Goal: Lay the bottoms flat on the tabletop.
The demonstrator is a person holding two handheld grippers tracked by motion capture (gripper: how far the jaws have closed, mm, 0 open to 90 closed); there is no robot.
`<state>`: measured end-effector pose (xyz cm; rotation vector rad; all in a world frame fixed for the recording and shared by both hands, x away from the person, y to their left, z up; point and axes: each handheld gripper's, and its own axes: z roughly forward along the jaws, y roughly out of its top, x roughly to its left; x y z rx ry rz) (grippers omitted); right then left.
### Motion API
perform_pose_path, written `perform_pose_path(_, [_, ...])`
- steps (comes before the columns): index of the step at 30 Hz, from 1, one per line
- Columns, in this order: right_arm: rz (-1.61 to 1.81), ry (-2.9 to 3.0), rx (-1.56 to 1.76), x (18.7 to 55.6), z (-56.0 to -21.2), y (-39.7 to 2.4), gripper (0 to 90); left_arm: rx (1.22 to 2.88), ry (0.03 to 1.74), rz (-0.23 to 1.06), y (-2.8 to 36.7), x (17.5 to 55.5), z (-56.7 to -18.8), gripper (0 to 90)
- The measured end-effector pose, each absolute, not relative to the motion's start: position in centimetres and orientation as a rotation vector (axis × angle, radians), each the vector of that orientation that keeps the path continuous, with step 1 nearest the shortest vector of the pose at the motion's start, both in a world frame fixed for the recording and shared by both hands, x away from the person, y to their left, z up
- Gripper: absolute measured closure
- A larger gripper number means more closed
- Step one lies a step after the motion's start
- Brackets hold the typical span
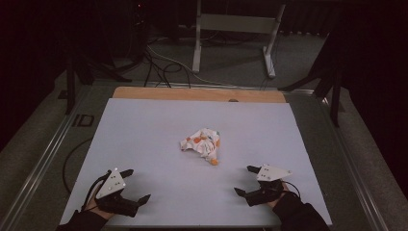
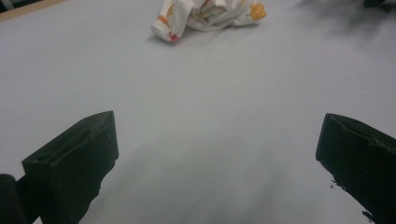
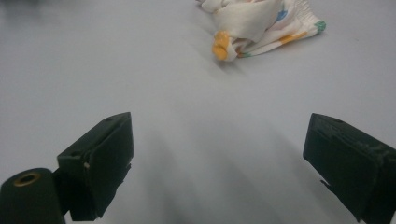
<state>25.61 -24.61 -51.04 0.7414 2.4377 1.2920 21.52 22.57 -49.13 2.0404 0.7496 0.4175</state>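
Note:
A crumpled white cloth (image 1: pixel 202 143) with orange, blue and green spots lies in a heap near the middle of the white table sheet (image 1: pixel 144 130). My left gripper (image 1: pixel 136 185) rests at the near left, its jaws wide apart with nothing between them. At the near right my right gripper (image 1: pixel 245 180) is open too, and empty. Both point toward the cloth from a distance. In the left gripper view the cloth (image 2: pixel 205 16) lies far ahead at the top. The right gripper view has the cloth (image 3: pixel 261 25) at the upper right, an orange tip toward me.
A wooden strip (image 1: pixel 197 94) edges the far side of the table. Beyond it stand a white metal frame (image 1: pixel 235 33) and loose cables (image 1: pixel 159 65) on the floor. Metal rails (image 1: pixel 43 159) run along both sides of the table.

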Motion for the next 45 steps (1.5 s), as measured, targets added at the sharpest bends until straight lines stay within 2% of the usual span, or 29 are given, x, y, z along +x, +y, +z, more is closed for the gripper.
perform_pose_path(26, [1.234,2.541,0.687,24.7,-50.1,-23.4,8.7,2.091,0.616,0.334,21.1,21.5,-48.3,0.1])
perform_pose_path(36, [1.254,2.529,0.710,24.2,-48.9,-23.1,9.0,2.074,0.592,0.305,21.0,22.1,-47.0,0.1])
perform_pose_path(45, [1.302,2.481,0.677,24.1,-46.2,-23.0,9.0,2.065,0.578,0.309,21.1,22.3,-45.8,0.1])
